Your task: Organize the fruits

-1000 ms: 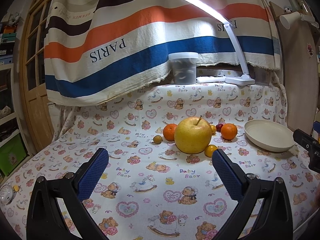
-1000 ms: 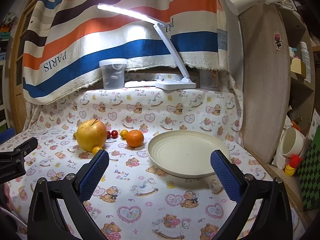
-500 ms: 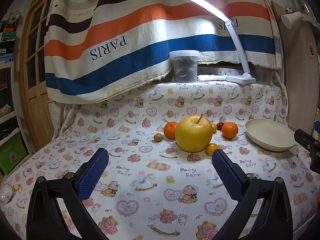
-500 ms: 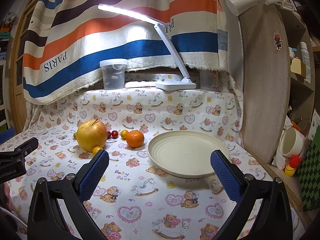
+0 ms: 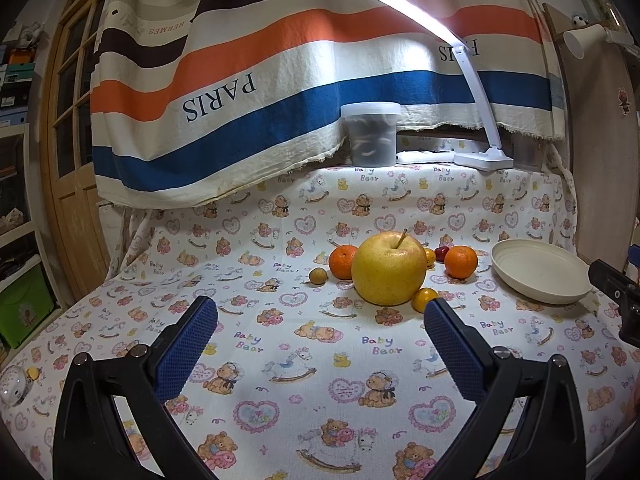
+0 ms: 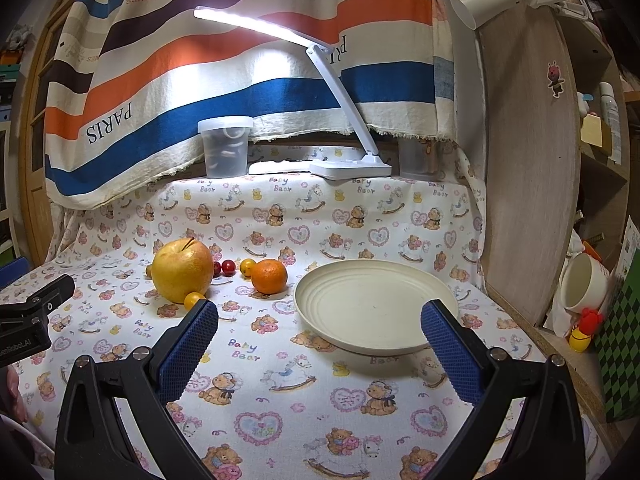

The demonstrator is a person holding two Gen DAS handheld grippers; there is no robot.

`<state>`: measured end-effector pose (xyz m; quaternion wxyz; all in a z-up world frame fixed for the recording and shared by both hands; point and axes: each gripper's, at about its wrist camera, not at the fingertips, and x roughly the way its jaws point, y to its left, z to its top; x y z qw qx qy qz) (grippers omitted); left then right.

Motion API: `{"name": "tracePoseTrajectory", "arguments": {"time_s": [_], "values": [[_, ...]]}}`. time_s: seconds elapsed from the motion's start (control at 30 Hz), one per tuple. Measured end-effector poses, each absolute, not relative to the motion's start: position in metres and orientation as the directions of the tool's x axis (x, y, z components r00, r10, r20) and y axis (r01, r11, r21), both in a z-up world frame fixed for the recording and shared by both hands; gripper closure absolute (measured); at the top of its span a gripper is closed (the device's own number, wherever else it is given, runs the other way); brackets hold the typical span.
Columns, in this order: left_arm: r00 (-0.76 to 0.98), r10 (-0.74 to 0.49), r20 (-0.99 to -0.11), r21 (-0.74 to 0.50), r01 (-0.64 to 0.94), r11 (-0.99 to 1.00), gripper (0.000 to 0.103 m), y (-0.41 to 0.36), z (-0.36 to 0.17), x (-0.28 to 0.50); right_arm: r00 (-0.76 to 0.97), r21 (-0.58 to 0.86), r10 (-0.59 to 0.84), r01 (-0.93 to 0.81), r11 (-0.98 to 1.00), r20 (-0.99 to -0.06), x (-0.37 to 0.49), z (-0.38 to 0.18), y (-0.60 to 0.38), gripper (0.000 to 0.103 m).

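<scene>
In the left wrist view, the left gripper (image 5: 320, 332) is seen at the bottom of the frame with its blue-padded fingers (image 5: 186, 352) spread wide and nothing held between them. Above it, right of the frame's centre, a large yellow apple (image 5: 390, 270) is set on the bear-print cloth (image 5: 280, 360). A small yellow fruit (image 5: 425, 299) is touching its lower right side. An orange (image 5: 342, 261) is partly hidden behind the apple's left edge, with a small brownish fruit (image 5: 318, 275) just left of it. A second orange (image 5: 461, 262) is placed to the right, with a red fruit (image 5: 442, 253) beside it. A cream plate (image 5: 540, 276) is seen at the right edge of the frame.

In the right wrist view, the right gripper (image 6: 320, 332) is likewise held wide open and empty at the bottom. The plate is shown just above it, right of centre, bare of fruit. The fruit is grouped in the left half of the frame. A lit desk lamp (image 6: 344, 160) and a lidded tub (image 6: 226, 146) are seen in the upper middle, under a striped cloth (image 6: 200, 92).
</scene>
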<state>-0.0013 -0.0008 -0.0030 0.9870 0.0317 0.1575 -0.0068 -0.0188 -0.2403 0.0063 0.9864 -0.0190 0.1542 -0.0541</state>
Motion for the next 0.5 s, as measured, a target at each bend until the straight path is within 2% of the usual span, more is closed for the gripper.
{"name": "tracePoseTrajectory", "arguments": {"time_s": [0.5], "values": [[0.952,-0.006,-0.307,0.066,0.028,0.997,0.000,-0.0015,-0.0010,-0.0027,0.947,-0.053,-0.124,0.114,0.992,-0.295,-0.0224,0.0072,-0.2422,0.001]]}}
